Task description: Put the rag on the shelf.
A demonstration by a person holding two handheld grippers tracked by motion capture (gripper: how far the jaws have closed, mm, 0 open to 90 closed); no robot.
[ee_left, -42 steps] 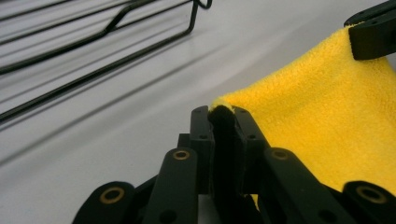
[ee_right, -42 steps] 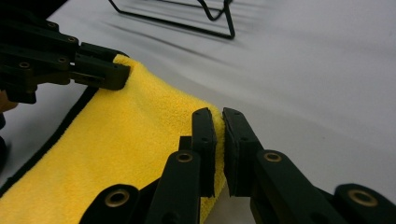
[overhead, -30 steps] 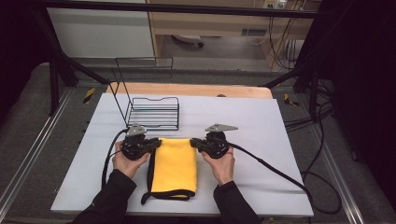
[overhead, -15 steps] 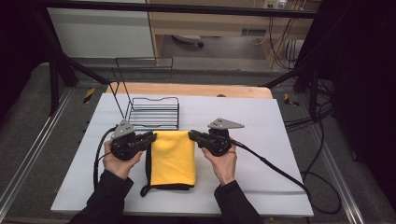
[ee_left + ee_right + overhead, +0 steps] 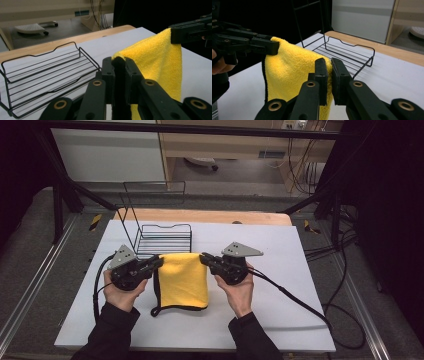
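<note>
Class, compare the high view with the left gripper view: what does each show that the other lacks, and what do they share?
High view alone: both hands, the left claw and its cable, and the yellow cloth's lower edge resting on the white table.

Left gripper view alone: a close look at the cloth corner pinched between its two jaws.

Both: the yellow cloth, the black wire rack, and the right claw clamped on the cloth's other corner.

Free room and obstacles, high view. The wire rack (image 5: 165, 240), with its tall frame at the upper left of centre, stands just behind the yellow cloth (image 5: 182, 280) and blocks passage straight ahead. The cloth hangs between the left tool (image 5: 159, 262) and the right tool (image 5: 204, 258), closing the gap between them. The table (image 5: 295, 270) lies bare right of centre and along the lower edge; 1 cable (image 5: 290, 295) crosses the right part.
</note>
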